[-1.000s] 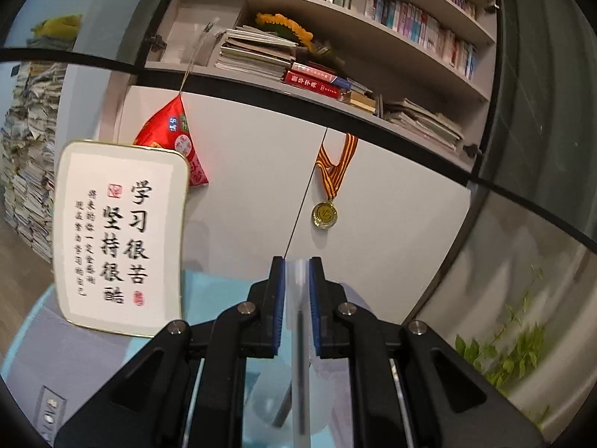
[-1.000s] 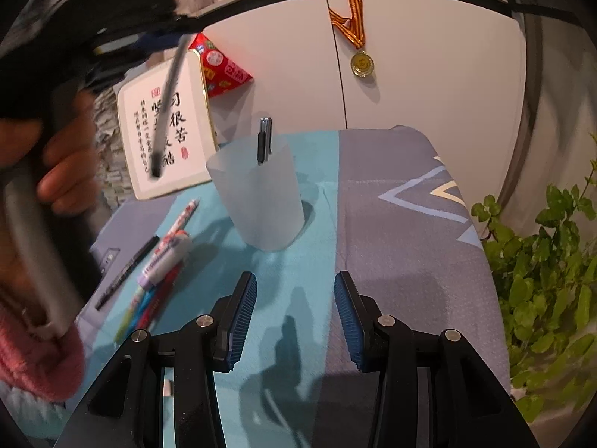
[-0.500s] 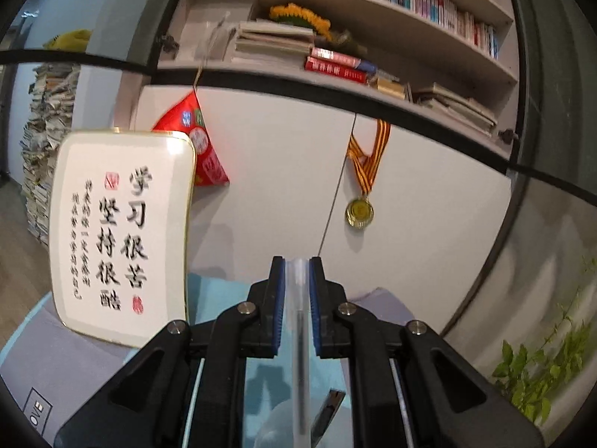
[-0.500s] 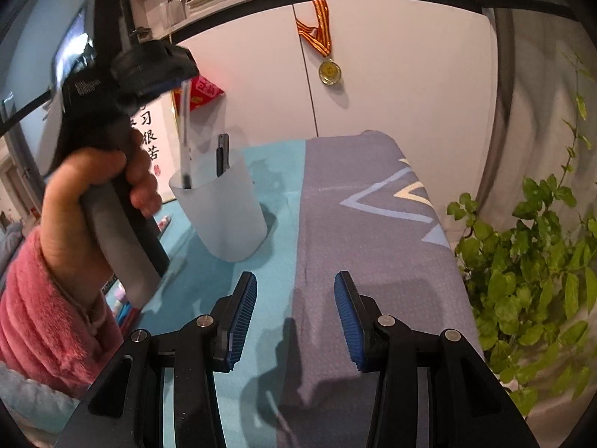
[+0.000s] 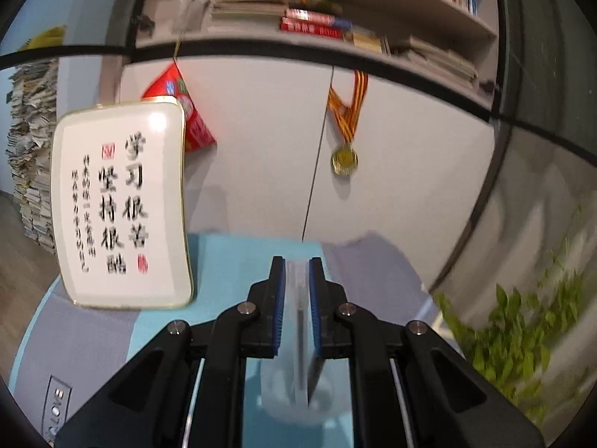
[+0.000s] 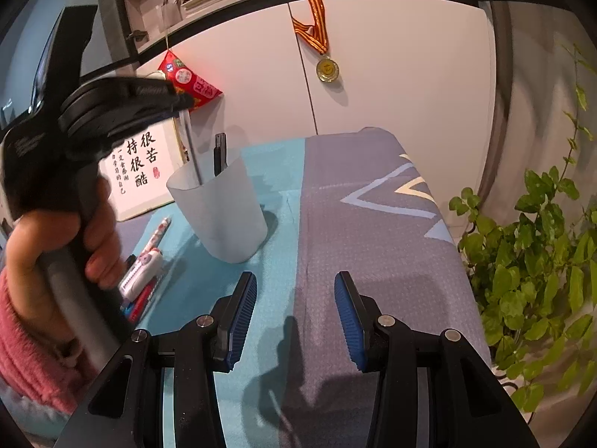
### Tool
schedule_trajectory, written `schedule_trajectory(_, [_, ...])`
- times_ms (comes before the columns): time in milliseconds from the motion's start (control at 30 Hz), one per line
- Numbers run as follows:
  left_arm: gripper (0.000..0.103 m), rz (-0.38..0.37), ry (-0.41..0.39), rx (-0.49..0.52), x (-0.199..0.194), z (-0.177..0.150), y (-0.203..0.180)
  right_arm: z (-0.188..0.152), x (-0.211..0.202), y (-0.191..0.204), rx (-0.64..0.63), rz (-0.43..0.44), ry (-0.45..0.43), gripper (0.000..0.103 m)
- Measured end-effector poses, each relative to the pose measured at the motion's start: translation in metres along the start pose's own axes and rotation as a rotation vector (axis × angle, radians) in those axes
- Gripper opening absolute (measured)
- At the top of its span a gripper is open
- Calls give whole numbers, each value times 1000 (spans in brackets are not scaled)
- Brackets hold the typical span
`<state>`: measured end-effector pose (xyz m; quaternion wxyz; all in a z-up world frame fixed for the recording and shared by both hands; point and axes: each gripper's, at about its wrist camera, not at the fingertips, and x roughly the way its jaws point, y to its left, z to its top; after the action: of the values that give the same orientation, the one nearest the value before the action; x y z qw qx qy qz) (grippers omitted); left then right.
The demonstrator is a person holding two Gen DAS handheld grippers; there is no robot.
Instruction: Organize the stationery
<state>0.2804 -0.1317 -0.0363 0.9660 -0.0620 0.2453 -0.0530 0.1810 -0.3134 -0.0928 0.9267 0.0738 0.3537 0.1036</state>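
Pen (image 6: 190, 145), slim and clear, pinched by left tongs (image 5: 297, 287) above frosted cup (image 6: 220, 209); right tongs (image 6: 294, 313) gape.

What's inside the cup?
A dark pen stands in the cup, poking above the rim. The left gripper is lowering a clear pen in. The frosted wall hides anything at the bottom.

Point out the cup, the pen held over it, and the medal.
cup (image 6: 224, 216), right wrist view, front wall.
pen (image 6: 192, 153), right wrist view, clear barrel above the rim.
medal (image 6: 327, 69), right wrist view, gold disc.
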Motion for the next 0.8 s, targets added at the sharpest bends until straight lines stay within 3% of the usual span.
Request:
schedule_trajectory(267, [12, -55, 178, 10, -20, -11, 23, 0, -10, 14, -15, 15, -3, 44])
schedule_trajectory(333, [22, -68, 202, 13, -28, -13, 33, 0, -11, 23, -33, 22, 0, 44])
schedule_trajectory(400, [43, -71, 227, 10, -38, -18, 49, 0, -10, 34, -59, 34, 12, 44])
schedule_trajectory(433, [46, -73, 238, 4, -44, -20, 59, 0, -9, 39, -67, 40, 21, 44])
schedule_trajectory(667, [45, -3, 243, 44, -73, -45, 119, 0, 12, 79, -117, 83, 122, 44])
schedule_trajectory(800, [41, 18, 320, 65, -66, -74, 149, -1, 28, 102, -147, 99, 187, 44])
